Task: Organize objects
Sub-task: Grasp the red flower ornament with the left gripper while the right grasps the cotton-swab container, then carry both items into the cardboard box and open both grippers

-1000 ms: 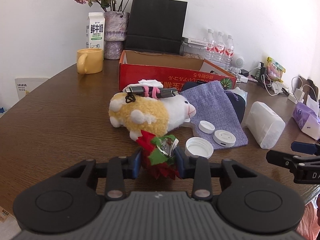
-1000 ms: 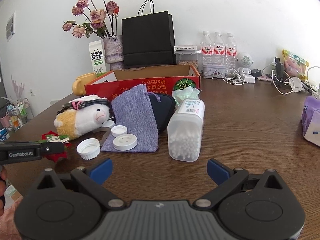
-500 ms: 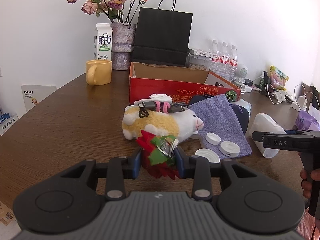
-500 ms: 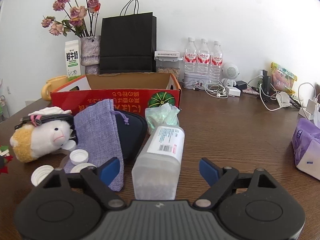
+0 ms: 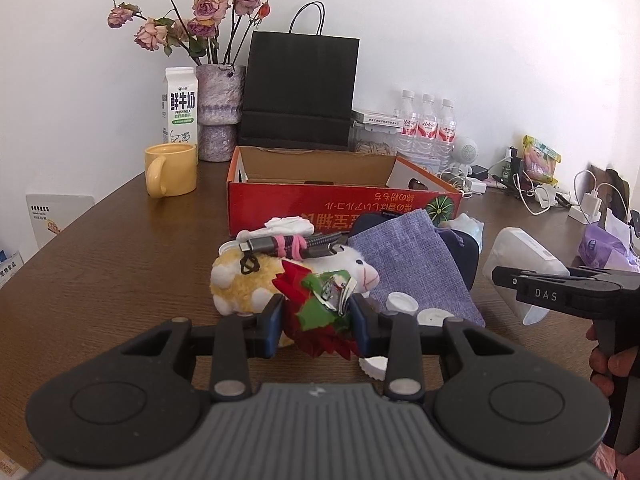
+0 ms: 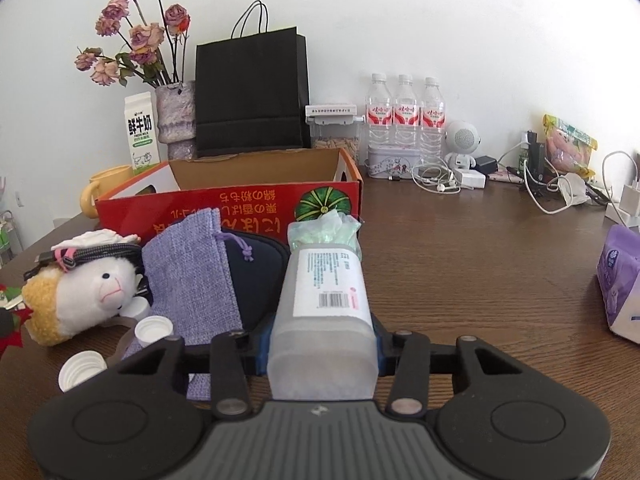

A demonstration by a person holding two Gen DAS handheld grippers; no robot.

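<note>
Cluttered tabletop [image 6: 460,264], mid-tidy. Right tongs [image 6: 322,350], jaws just closed in from wide, now clamped on the near end of a frosted tub [image 6: 326,308] of cotton swabs. Tub lying on its side, long axis running straight away from the tongs toward the red box [image 6: 240,204], label and barcode up, far end against a greenish plastic wad [image 6: 324,228] at the box's front wall. Seen from the left wrist, same tub [image 5: 520,256] at far right, right tongs [image 5: 496,276] pinched on its end, fingers of a hand [image 5: 604,364] on the grip below.

Left tongs [image 5: 318,322] narrow, holding a red-and-green felt flower [image 5: 316,312] with a shiny metal clip, raised just in front of a plush sheep [image 5: 256,280] carrying a bundled cable [image 5: 292,244] on its back. Purple pouch [image 6: 192,276], dark case [image 6: 256,276] and loose white caps [image 6: 154,328] between sheep and tub.

Likely next: both items into the open box, directly beyond. Tub already aimed at it, so a lift and forward carry over the front wall should do; the end grip leaves most of the tub's length cantilevered ahead, with a risk of drooping or catching the wall. Right hand nearer the box's right end, left hand nearer its middle, sheep in between.
</note>
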